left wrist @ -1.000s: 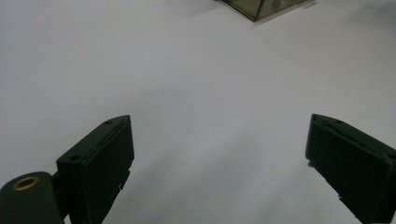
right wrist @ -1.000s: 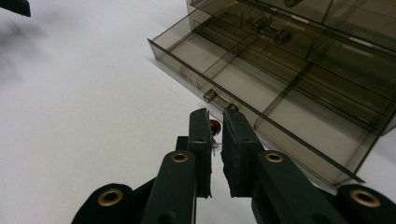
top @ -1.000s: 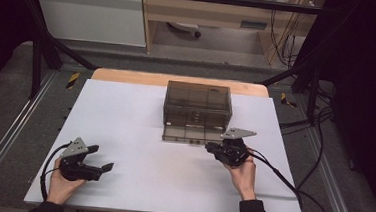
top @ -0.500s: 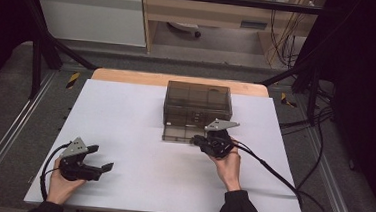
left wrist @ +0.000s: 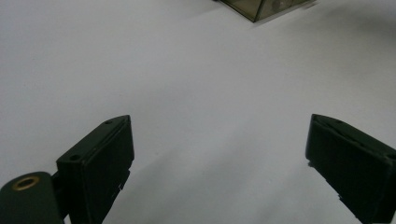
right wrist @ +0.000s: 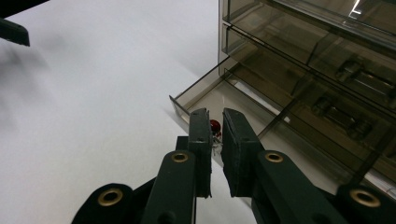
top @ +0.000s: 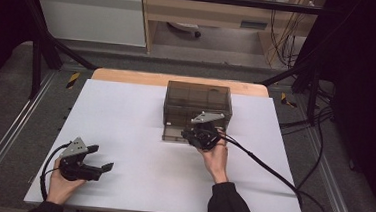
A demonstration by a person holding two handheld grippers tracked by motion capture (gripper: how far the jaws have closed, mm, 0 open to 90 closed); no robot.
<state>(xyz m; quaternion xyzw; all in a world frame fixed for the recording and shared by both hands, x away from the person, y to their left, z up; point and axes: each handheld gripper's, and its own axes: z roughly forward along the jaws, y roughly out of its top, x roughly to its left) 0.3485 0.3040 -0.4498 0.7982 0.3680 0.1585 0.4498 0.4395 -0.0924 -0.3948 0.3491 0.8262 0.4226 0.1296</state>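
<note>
My right hand-held gripper [right wrist: 215, 135] pinches a small red component [right wrist: 215, 125] over the smoky transparent plastic drawer cabinet's [top: 198, 102] open drawer [right wrist: 205, 95]; left hand-held gripper [left wrist: 219, 168] spread above the white worktop [top: 134, 122]. No legible writing.

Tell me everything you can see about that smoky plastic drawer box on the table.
The drawer box is a small cabinet of dark, see-through smoky plastic, standing upright at the far middle of the white table. The right gripper view shows stacked drawers split by dividers, some holding small parts too dim to identify. Its bottom drawer is pulled out toward the person. The right hand-held gripper is over that drawer's front edge, pinching a small red item.
</note>
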